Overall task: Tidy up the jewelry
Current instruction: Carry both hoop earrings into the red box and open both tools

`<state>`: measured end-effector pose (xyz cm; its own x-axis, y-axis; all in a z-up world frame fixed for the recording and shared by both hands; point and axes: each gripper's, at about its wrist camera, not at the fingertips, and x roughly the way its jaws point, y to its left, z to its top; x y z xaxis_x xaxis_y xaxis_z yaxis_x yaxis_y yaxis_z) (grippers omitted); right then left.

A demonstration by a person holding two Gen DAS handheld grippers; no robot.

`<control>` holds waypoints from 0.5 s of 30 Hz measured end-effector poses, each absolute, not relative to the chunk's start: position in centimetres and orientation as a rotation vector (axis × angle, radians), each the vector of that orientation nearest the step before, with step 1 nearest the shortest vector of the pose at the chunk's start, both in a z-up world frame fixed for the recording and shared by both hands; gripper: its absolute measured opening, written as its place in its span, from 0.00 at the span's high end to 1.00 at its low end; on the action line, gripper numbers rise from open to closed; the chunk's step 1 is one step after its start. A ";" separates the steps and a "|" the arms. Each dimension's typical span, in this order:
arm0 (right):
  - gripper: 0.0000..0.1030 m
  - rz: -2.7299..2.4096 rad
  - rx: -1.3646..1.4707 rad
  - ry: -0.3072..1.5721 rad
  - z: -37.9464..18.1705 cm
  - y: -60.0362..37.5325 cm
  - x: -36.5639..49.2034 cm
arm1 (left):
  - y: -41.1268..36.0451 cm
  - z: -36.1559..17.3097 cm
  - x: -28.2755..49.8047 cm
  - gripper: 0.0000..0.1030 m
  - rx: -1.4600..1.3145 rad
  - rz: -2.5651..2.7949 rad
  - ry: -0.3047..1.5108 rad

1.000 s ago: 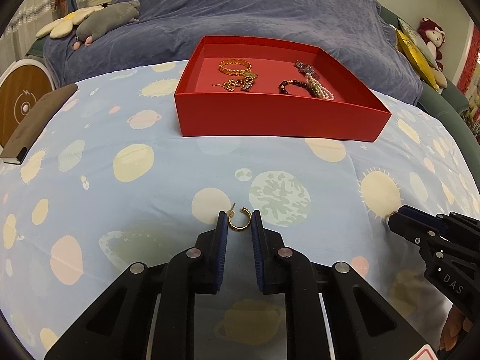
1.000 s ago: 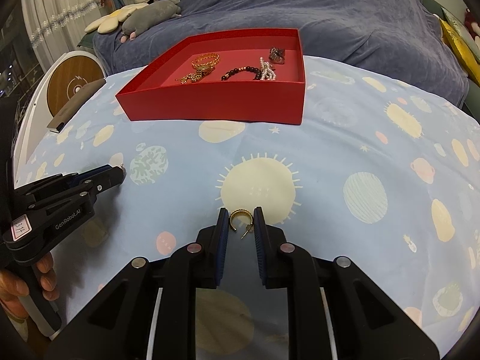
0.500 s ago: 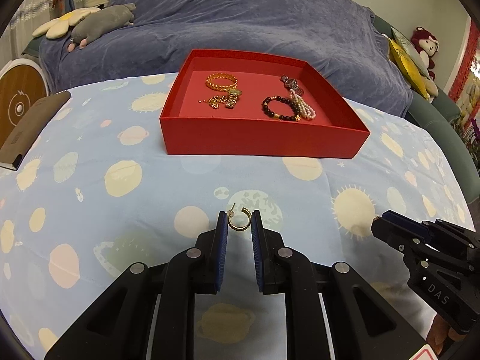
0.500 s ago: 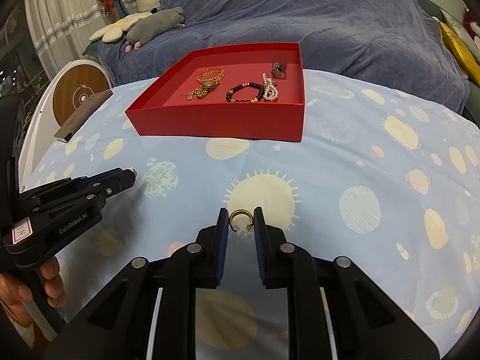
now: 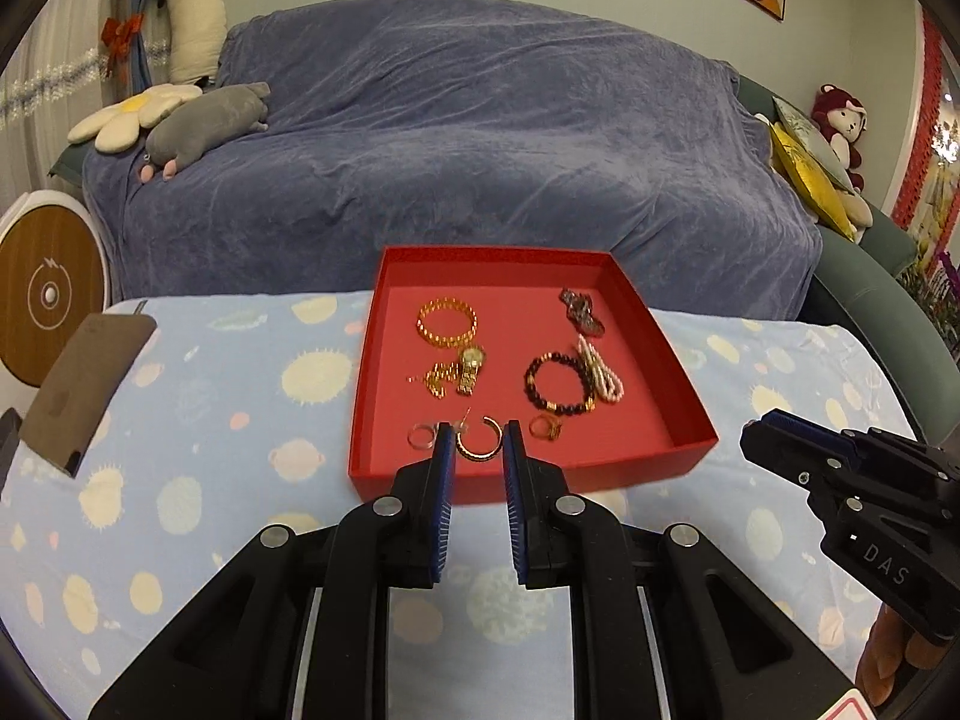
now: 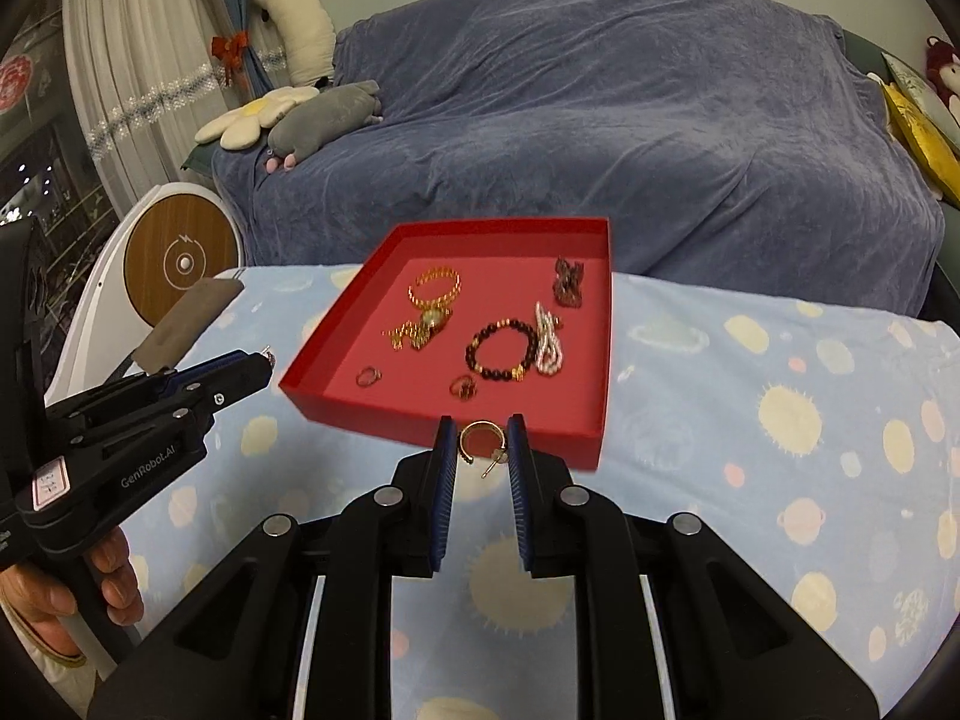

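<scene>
Left gripper (image 5: 477,441) clamped on a gold hoop (image 5: 479,440) – held above the near part of the red tray (image 5: 678,387), right gripper (image 6: 478,435) clamped on a second hoop (image 6: 480,438), just short of the tray's front wall – bracelets (image 6: 501,351) and rings (image 6: 368,376) inside, planet-print cloth (image 6: 750,420) beneath.

A red tray (image 5: 684,414) is seen on a pale blue cloth (image 5: 198,456) patterned with cream and pink planets and suns. Gold is shown by the hoop earring (image 5: 480,441), the bangle (image 5: 447,322) and the watch (image 5: 471,363). A dark bead bracelet (image 5: 555,381) is set beside pale pearls (image 5: 600,369). Black grippers with blue pads (image 5: 443,480) are seen. Behind, the sofa (image 5: 480,138) is draped in slate blue.
</scene>
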<state>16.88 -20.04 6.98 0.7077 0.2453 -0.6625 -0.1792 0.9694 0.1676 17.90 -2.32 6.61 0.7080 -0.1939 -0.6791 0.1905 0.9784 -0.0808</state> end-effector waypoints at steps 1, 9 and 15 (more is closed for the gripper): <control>0.84 0.234 0.092 0.741 7.4 -19.9 17.8 | -2.4 6.9 18.8 0.87 -0.003 -0.210 0.751; 0.84 0.221 0.144 0.770 6.7 -19.3 26.1 | -3.2 5.7 26.9 0.87 -0.035 -0.203 0.800; 0.84 0.205 0.144 0.833 4.0 -18.5 31.6 | -4.1 3.1 31.8 0.87 -0.033 -0.204 0.869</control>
